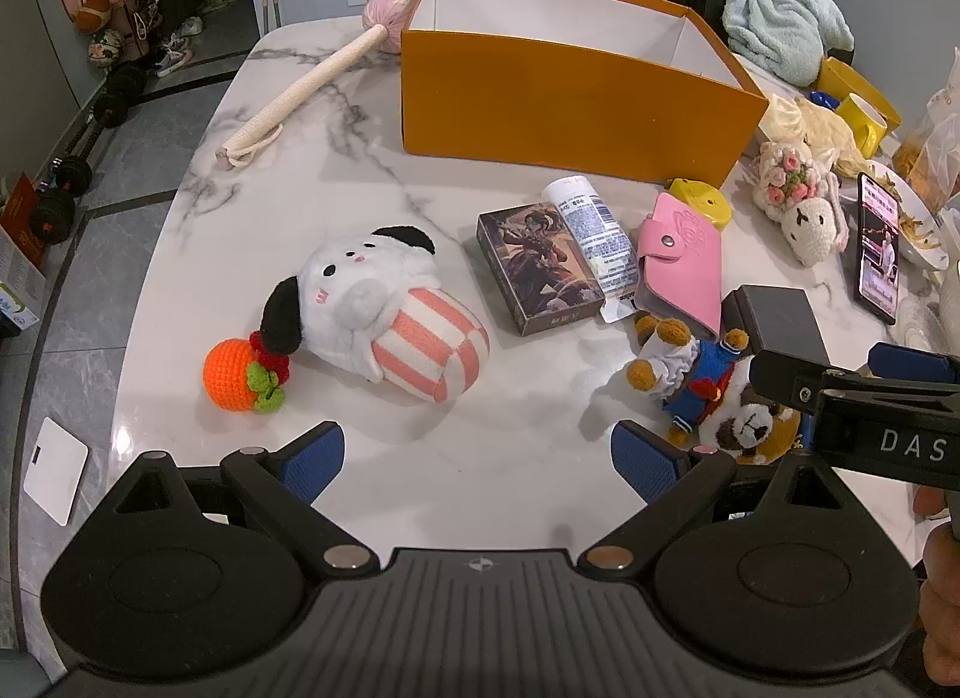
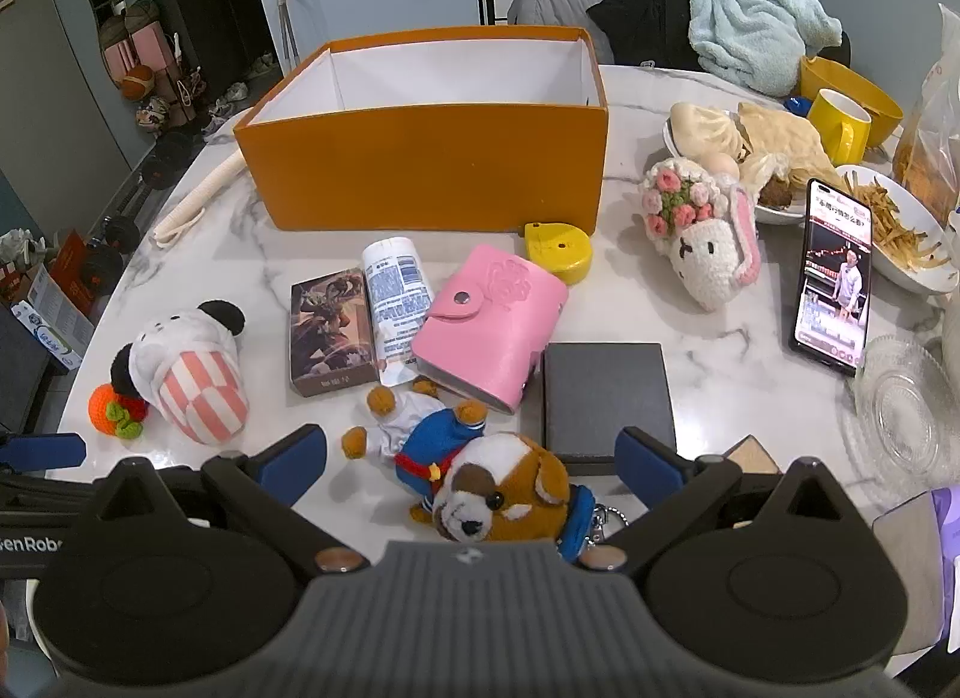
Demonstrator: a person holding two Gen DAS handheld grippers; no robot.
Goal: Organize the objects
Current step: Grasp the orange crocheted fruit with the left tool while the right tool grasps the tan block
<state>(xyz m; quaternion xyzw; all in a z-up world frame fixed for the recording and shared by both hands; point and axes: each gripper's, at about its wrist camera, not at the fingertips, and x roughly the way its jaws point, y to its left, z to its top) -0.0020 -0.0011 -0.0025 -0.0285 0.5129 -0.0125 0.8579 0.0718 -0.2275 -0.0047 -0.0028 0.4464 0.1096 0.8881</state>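
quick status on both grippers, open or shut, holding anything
Left gripper: open, holding nothing, over bare marble table.
Right gripper: open, holding nothing; the brown dog plush lies between its fingers, ungripped.

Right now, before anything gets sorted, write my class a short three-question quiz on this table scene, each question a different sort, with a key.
1. True or false: the orange box already holds a toy.
2. Which item leans on the card box: A) yellow mug B) white tube C) phone?
3. What lies between the right gripper fingers?

Key: 1. False, what shows of its inside is bare. 2. B. 3. The brown dog plush, not gripped; both this and the left gripper are open.
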